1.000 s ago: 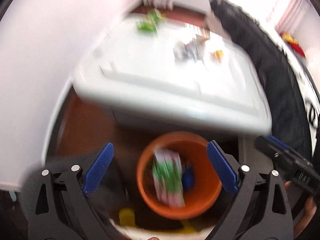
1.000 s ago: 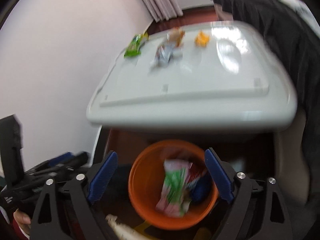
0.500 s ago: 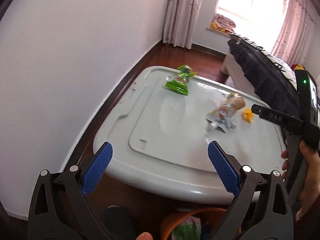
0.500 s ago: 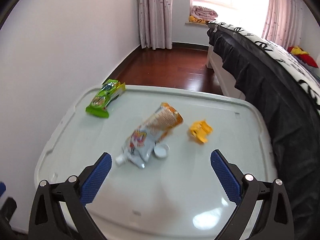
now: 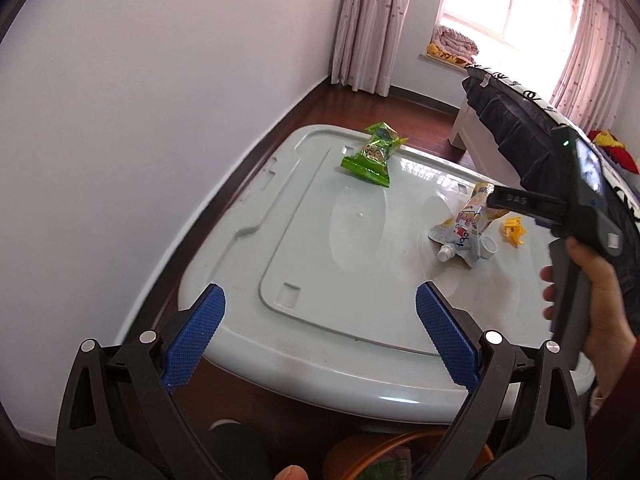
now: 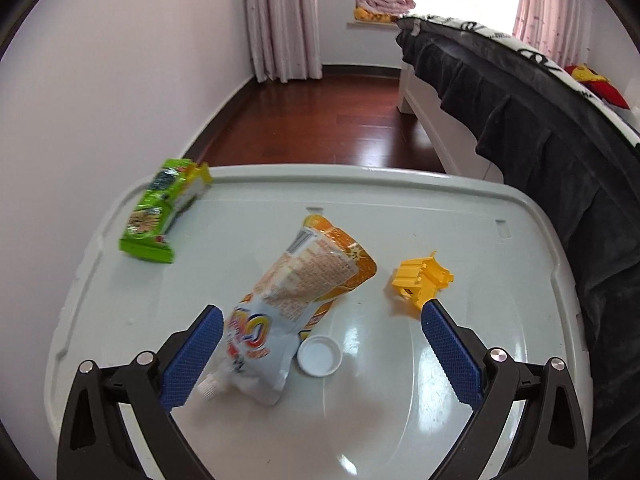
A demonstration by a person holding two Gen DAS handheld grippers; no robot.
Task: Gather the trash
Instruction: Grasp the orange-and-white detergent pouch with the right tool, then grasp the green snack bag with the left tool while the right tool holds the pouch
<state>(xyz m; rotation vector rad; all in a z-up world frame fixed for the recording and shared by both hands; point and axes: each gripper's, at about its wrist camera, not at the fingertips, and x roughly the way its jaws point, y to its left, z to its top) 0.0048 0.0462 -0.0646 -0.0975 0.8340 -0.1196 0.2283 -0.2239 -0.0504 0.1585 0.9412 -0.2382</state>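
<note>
Both claws are spread wide and grip nothing. The right claw (image 6: 320, 344) hangs low over the glossy, pale grey plastic surface (image 6: 460, 216), its ribbed blue pads on either side of a crumpled foil pouch (image 6: 296, 300) with orange print and a white spout. A round white cap (image 6: 319, 356) lies touching the pouch's edge. A ridged yellow plastic scrap (image 6: 420, 278) sits near the right pad. A shiny green wrapper (image 6: 160, 214) lies well apart at the far left rim. The left claw (image 5: 320, 334) hovers off the near edge, above an orange bin (image 5: 400, 456).
</note>
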